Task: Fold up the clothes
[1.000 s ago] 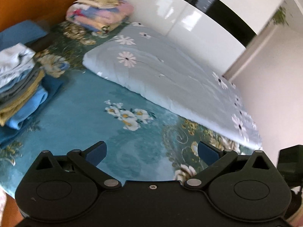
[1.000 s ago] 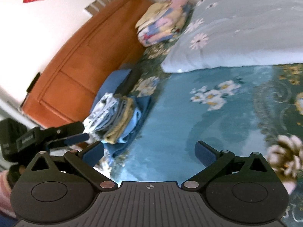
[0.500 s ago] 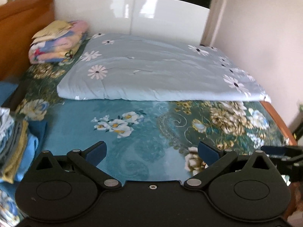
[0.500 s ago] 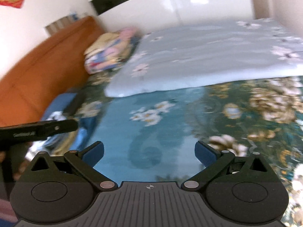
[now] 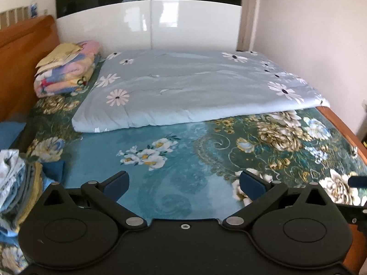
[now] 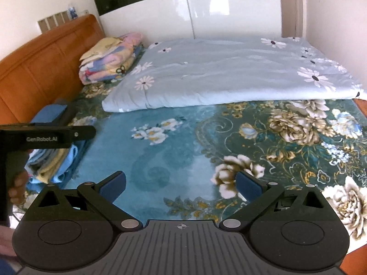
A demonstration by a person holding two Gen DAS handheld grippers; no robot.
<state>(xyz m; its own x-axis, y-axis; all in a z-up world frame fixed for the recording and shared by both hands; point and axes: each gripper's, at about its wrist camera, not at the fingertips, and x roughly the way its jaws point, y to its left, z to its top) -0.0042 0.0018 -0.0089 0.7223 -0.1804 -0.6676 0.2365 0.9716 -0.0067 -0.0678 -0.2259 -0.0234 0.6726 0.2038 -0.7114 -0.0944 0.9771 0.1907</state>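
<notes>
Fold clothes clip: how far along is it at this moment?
Done: a stack of folded clothes sits at the bed's left edge. In hand: nothing; the left claw and right claw hang open over bare bedspread. Left: no unfolded garment is visible, so possibly finished or between items.

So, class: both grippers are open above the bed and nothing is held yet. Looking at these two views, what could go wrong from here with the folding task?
1. The stack of folded clothes lies at the bed's left edge, close beside the left gripper; a careless sweep might topple it.
2. No loose garment is visible on the floral bedspread, so the right gripper could pinch the bedspread instead.
3. The daisy quilt takes up the far half, which probably limits the room for spreading clothes.
</notes>
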